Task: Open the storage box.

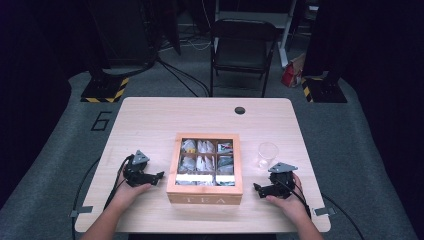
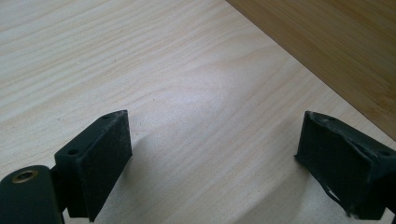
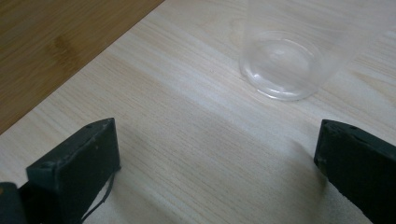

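Note:
A wooden tea box (image 1: 205, 167) with a glass lid sits at the table's middle front, with several tea bags visible in its compartments. A clear plastic cup (image 1: 267, 155) stands upright just right of the box. My left gripper (image 1: 159, 176) rests on the table left of the box, jaws wide apart with nothing between them; in the left gripper view the box's side (image 2: 336, 51) fills the upper right. My right gripper (image 1: 256, 189) lies right of the box, open and empty, with the cup's base (image 3: 282, 65) just ahead of its jaws.
The light wooden table (image 1: 150, 120) has a dark round hole (image 1: 240, 110) near its far edge. A black chair (image 1: 242, 47) stands behind the table. Black stand bases with yellow striping sit on the floor at far left (image 1: 105, 90) and far right (image 1: 320, 90).

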{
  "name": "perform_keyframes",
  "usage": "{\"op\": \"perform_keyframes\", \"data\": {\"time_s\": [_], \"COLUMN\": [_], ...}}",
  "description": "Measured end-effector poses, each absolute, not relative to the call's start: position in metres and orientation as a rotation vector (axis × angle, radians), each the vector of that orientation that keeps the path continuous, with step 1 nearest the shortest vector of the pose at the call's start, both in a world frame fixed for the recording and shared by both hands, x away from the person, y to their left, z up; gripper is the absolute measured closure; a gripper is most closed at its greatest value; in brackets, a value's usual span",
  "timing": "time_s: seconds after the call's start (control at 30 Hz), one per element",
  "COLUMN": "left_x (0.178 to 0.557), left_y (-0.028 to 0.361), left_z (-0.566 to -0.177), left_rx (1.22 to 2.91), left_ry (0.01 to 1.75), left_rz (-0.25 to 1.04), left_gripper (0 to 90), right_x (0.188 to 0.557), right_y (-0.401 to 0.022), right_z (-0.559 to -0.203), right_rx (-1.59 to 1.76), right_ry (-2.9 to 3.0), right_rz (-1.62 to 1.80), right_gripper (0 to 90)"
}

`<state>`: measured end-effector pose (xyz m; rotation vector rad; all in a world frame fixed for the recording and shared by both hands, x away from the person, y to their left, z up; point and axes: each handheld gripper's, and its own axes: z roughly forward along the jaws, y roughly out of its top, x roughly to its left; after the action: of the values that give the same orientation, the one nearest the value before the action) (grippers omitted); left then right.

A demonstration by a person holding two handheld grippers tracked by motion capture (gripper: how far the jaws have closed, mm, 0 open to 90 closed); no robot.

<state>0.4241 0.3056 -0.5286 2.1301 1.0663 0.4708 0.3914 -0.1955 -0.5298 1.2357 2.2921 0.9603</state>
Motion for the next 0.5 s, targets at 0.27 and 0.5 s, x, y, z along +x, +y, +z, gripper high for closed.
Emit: {"op": "perform_keyframes", "data": {"time_s": [0.27, 0.5], "left_x": [0.4239, 0.4235], "left_y": [0.3047, 0.3052], "left_z": [-0.529, -0.5289], "left_rx": [2.117, 2.124], "left_ry": [1.076, 1.068], "left_rz": [0.479, 0.481], "left_gripper": [9.7, 9.8], "right_x": [0.3914, 0.3919], "right_y": [-0.1958, -0.1958], "right_z": [-0.5296, -0.5297], "right_rx": [1.237, 1.232], "right_ry": [2.293, 2.295], "right_rz": [0.962, 0.96], "right_gripper": [0.0, 0.0]}}
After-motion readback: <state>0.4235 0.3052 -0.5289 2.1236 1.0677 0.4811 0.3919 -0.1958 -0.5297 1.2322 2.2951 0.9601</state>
